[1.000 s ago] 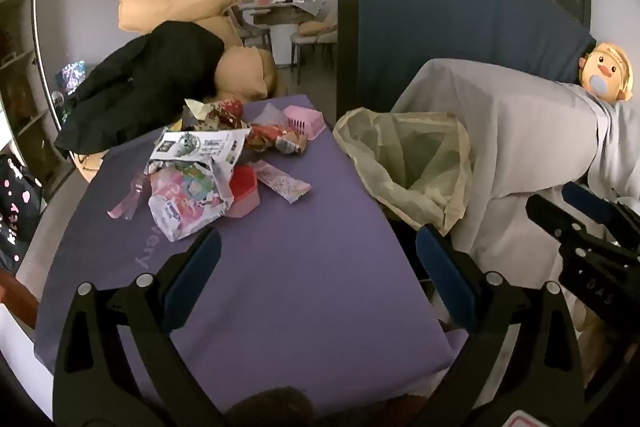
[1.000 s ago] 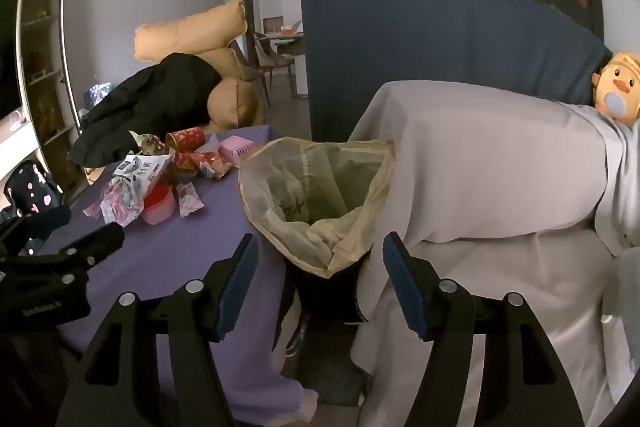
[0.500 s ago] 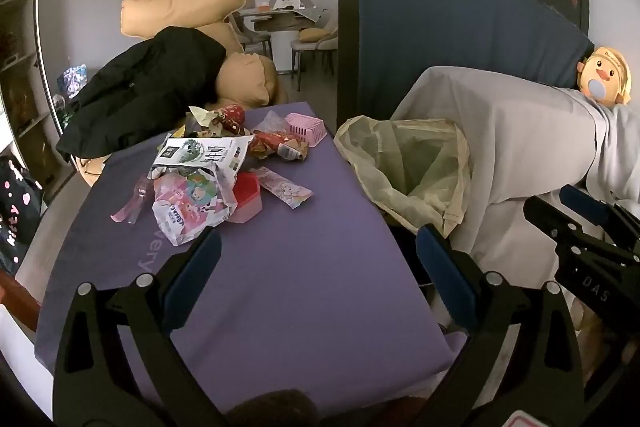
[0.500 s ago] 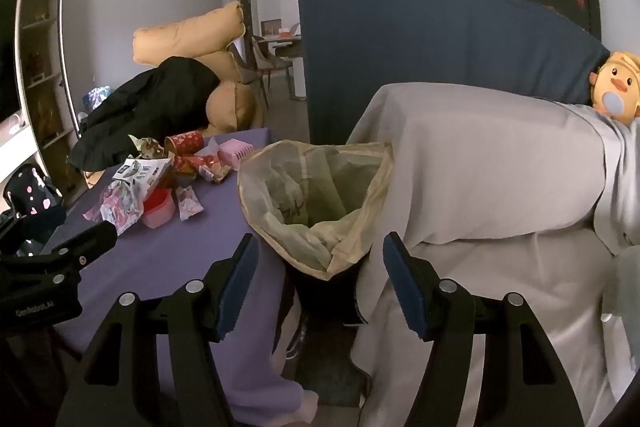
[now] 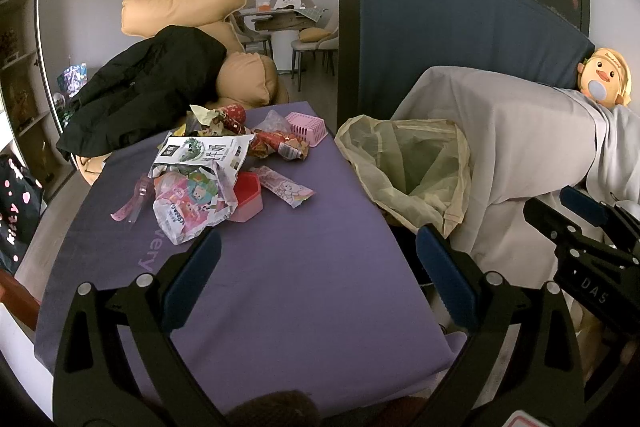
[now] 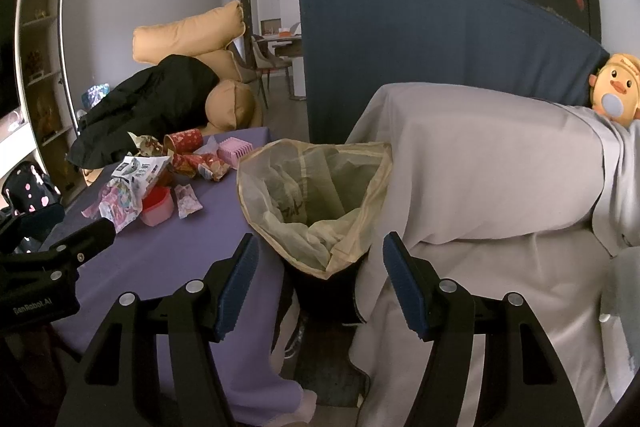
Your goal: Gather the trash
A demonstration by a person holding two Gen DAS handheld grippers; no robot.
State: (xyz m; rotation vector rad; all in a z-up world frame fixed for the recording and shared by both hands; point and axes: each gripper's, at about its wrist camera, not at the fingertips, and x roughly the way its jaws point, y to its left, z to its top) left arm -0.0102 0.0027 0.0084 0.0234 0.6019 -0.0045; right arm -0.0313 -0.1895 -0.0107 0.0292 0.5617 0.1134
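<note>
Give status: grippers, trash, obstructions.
Left gripper open, empty. Right gripper open, empty. Wrapper pile untouched on purple table; lined bin beside it. Path unobstructed.

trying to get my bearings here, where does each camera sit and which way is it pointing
Left wrist: on the left tool, facing the purple table and trash pile; its open blue-padded fingers show, and the right tool at right.
Right wrist: on the right tool, facing the lined trash bin; its open fingers show, the left tool at left.
Shared: table, pile, bin, covered sofa.
</note>
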